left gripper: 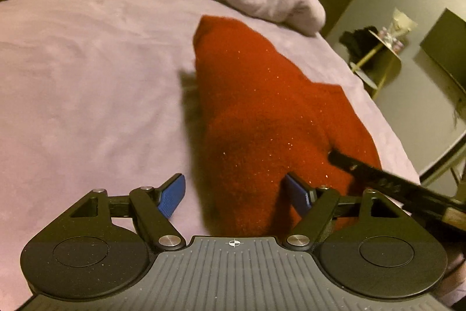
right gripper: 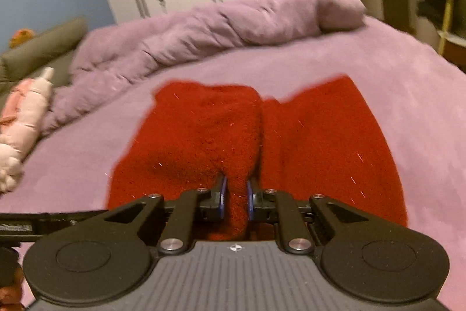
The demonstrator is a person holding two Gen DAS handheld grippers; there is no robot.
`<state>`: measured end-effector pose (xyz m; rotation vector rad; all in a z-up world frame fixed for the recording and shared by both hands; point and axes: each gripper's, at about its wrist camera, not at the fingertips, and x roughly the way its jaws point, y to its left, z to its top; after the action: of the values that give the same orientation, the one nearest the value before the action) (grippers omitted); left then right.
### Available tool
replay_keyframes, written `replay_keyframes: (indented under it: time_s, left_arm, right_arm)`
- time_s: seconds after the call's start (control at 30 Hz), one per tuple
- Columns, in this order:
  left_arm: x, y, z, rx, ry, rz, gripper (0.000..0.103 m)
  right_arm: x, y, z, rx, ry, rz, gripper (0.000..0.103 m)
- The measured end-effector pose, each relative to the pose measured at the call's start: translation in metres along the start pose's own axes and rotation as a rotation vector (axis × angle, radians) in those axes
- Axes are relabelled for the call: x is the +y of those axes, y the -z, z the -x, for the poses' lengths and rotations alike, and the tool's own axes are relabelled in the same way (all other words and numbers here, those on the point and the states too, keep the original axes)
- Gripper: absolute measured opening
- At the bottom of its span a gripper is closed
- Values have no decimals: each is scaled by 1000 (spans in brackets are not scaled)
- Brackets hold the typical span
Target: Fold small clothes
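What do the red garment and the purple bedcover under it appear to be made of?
Red garment: looks like a thick fleece or fuzzy knit with a matte nap; tiny glinting specks suggest metallic thread, though they could be lint. It bunches softly where the right tongs pinch it.
Purple bedcover: seems a smooth, short-pile or brushed fabric, matte, with faint mottling and few creases. Blur leaves the weave unclear.

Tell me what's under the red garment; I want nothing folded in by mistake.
Around the red garment only the lilac bedsheet shows, so it lies on that. Anything beneath the cloth is covered. The right gripper pinches a fold.
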<state>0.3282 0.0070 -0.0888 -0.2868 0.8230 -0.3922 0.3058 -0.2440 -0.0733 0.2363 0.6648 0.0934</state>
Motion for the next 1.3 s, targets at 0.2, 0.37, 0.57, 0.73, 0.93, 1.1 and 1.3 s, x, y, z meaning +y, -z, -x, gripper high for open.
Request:
replay_keyframes:
  time_s: [0.2,0.37,0.57,0.73,0.93,1.1,1.3]
  left_arm:
    - [8,1,-10,19,9,21,82]
    - [10,0,-10,22,-1,32,82]
    - [9,0,-10,23,-6,24,82]
    - [5,-1,-12,24,-19,11,82]
    - [1,0,-13,23,-35,-8,81]
    - [5,1,-13,37,-16,10,81]
    - [1,1,-8,27,-35,7,82]
  right_arm:
    - [-14,-7,-2,12,-52,-31,26]
    - [-37,-15,-7,27,-102,-164,50]
    - [-54,-20,-40,136,-344,-387,80]
    - [-23,-29,-44,139,-323,-245,44]
    - [12,-37,-40,119,-276,-53,41]
    - [-14,-39,-58,185,-312,-230,64]
    - [-7,-37,-58,158,-316,-204,32]
